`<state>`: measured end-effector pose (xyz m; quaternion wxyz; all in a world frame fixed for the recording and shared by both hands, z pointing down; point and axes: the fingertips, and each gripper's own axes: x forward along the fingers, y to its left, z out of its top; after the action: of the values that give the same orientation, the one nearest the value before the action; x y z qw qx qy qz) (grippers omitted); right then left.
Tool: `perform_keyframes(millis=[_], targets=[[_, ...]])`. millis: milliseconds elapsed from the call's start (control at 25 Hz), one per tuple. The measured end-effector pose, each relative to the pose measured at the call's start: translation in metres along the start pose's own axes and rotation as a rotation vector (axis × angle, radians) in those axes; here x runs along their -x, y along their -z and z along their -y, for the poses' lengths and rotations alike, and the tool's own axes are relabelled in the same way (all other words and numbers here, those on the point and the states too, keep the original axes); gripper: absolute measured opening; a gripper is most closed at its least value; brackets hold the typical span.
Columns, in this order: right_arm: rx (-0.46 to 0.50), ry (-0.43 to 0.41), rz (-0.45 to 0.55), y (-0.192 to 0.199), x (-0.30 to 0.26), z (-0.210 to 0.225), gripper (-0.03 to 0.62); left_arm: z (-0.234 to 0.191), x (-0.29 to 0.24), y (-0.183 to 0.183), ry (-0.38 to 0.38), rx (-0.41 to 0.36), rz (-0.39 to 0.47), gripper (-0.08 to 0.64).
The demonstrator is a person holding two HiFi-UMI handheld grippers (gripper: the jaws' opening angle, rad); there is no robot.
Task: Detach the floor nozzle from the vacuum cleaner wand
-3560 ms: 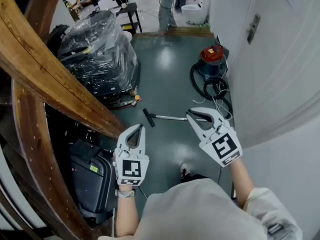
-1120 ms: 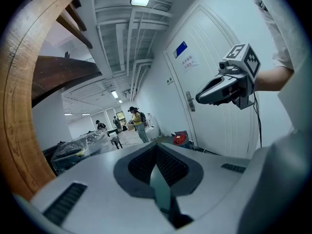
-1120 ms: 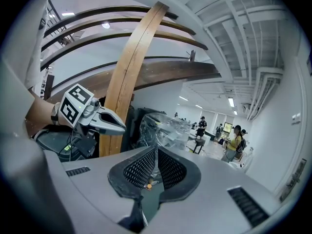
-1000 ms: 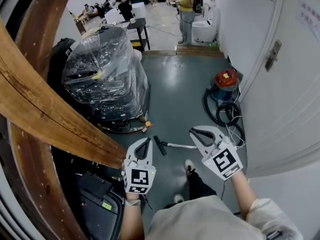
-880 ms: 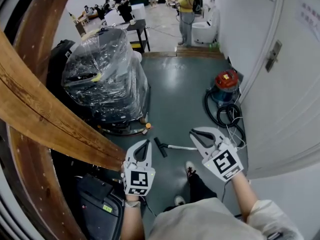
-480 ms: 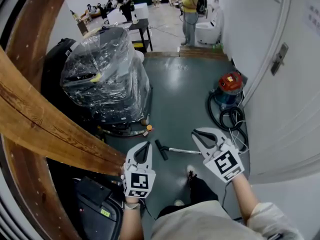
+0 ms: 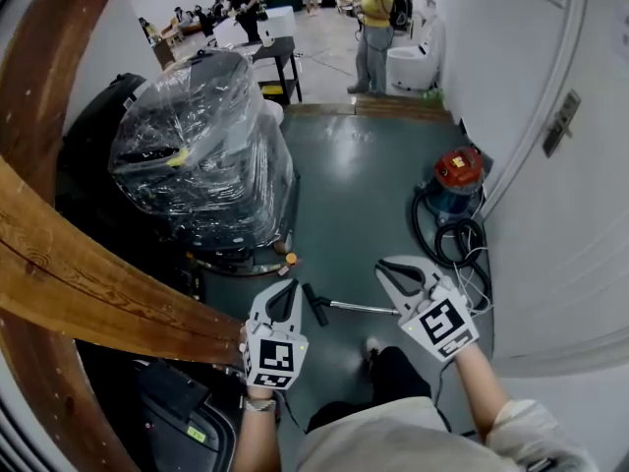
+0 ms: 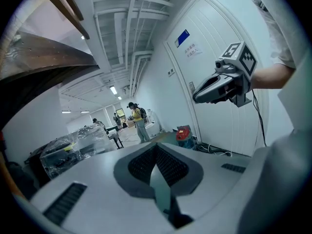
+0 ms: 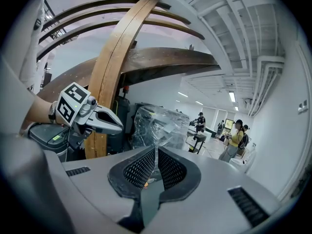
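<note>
The black floor nozzle (image 7: 314,304) lies on the green floor, joined to the metal wand (image 7: 360,308), which runs right toward the hose (image 7: 453,241) of the red vacuum cleaner (image 7: 458,171). My left gripper (image 7: 289,285) hovers just left of the nozzle, shut and empty. My right gripper (image 7: 382,267) hangs above the wand's right part, also shut with nothing in it. In the left gripper view the jaws (image 8: 156,146) meet, and the right gripper (image 8: 195,100) shows at upper right. In the right gripper view the jaws (image 9: 156,149) are together and the left gripper (image 9: 120,129) is at left.
A plastic-wrapped pallet load (image 7: 201,146) stands at left, with a curved wooden beam (image 7: 88,283) nearer me. A white wall and door (image 7: 570,165) close the right side. A person (image 7: 376,23) stands at the far doorway. My shoe (image 7: 371,345) is near the wand.
Both grippers have moved forward and down together toward the floor, keeping their jaws shut. The nozzle and wand have not moved on the floor.
</note>
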<state>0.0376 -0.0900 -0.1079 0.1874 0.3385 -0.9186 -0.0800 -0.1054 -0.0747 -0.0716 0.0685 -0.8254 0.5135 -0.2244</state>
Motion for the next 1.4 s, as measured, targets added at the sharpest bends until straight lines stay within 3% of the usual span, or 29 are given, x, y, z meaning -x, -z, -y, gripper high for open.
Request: perform_keyframes(millis=[880, 1160, 1400], targets=[[-0.039, -0.01, -0.007, 0.121, -0.079, 0.05, 0.037, -0.005, -0.108, 0.09, -0.065, 0.035, -0.035, -0.003], [-0.025, -0.002, 0.017, 0.157, -0.106, 0.057, 0.037, 0.004, -0.141, 0.134, -0.07, 0.029, -0.037, -0.003], [-0.023, 0.002, 0.001, 0.21, -0.127, 0.053, 0.037, 0.017, -0.171, 0.182, -0.067, 0.036, -0.043, -0.003]])
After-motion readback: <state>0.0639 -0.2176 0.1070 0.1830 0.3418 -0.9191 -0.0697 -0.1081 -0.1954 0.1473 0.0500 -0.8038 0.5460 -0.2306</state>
